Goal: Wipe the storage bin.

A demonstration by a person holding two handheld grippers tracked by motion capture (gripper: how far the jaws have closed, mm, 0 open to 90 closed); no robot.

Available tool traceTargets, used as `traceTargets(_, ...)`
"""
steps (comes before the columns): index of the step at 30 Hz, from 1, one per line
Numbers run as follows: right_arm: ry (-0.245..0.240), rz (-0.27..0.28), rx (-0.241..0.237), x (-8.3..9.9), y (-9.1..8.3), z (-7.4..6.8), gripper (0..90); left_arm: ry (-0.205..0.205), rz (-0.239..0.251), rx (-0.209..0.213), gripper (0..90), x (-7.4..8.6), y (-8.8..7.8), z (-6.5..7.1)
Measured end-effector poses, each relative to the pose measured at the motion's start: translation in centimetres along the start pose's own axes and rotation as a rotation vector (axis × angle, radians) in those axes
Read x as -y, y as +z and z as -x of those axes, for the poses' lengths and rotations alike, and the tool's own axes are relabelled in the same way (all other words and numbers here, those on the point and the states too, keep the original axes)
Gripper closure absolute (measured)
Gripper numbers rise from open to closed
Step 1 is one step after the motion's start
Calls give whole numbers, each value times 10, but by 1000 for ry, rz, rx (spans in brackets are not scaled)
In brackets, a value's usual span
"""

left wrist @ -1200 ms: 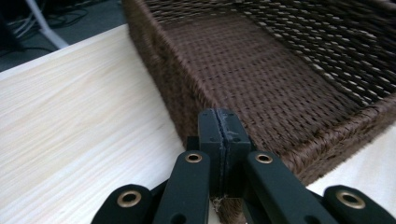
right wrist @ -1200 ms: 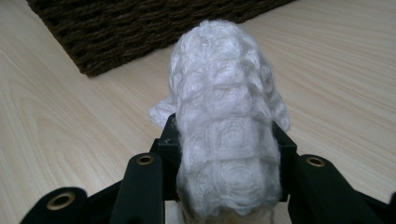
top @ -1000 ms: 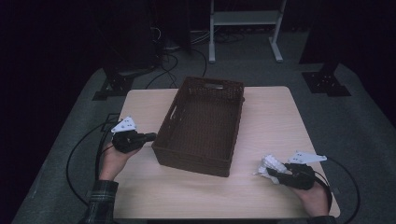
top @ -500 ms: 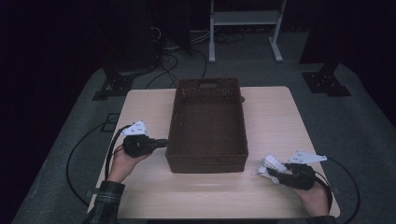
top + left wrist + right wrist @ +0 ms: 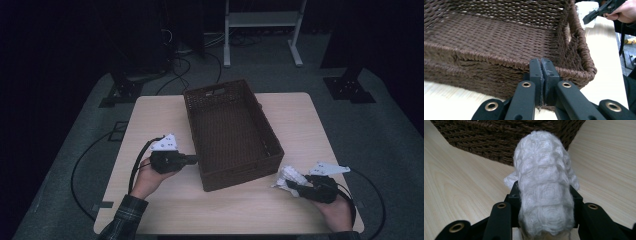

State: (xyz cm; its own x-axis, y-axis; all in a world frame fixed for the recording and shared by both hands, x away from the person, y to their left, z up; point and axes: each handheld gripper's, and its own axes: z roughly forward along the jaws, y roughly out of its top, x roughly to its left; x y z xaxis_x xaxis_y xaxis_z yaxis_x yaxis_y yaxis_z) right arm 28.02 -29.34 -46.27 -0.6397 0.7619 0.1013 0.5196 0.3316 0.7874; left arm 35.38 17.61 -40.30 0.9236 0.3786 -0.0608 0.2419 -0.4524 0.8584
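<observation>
A dark brown wicker basket point(image 5: 192, 120) sits slanted on the middle of the table, with nothing inside it. My left gripper point(image 5: 195, 160) is shut, and its tips touch the outside of the basket's left wall by the near corner. In the left gripper view the joined jaws point(image 5: 541, 65) stand against the woven rim point(image 5: 499, 57) with nothing between them. My right gripper point(image 5: 292, 184) rests at the near right of the table, shut on a white knitted cloth point(image 5: 289, 176). In the right gripper view that cloth point(image 5: 544, 170) bulges up between the jaws, and the basket point(image 5: 486, 145) lies just behind it.
The light wooden table point(image 5: 300, 125) has bare surface on both sides of the basket and along the near edge. Cables trail from both grippers over the table's edges. Behind the table stand a white frame point(image 5: 260, 20) and dark stand feet point(image 5: 350, 90) on the grey floor.
My left hand has moved right along the table with the gripper against the basket. The basket's near end has swung to the right. The right hand and the cloth have stayed put.
</observation>
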Motion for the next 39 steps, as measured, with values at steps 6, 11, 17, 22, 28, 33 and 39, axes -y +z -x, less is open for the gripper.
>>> traceTargets(6, 13, 4, -5, 0, -1, 2, 597, -10, 2, -15, 752, 1, -5, 2)
traceTargets(11, 26, 11, 3, 0, -3, 3, 597, -28, -26, -26, 558, 8, -6, 8)
traceTargets(17, 24, 7, 13, 1, -3, 3, 595, -29, -39, -76, 391, 25, -1, 25)
traceTargets(22, 20, 4, 14, 0, -2, 2, 595, -23, -55, -103, 334, 37, 4, 31)
traceTargets(28, 21, 4, 20, 1, -2, 2, 595, -34, -58, -133, 248, 45, 11, 36)
traceTargets(33, 23, 4, 22, 1, -2, 2, 594, -46, -69, -140, 231, 53, 20, 42)
traceTargets(39, 23, 4, 21, 1, -2, 3, 594, -55, -105, -139, 228, 62, 35, 44)
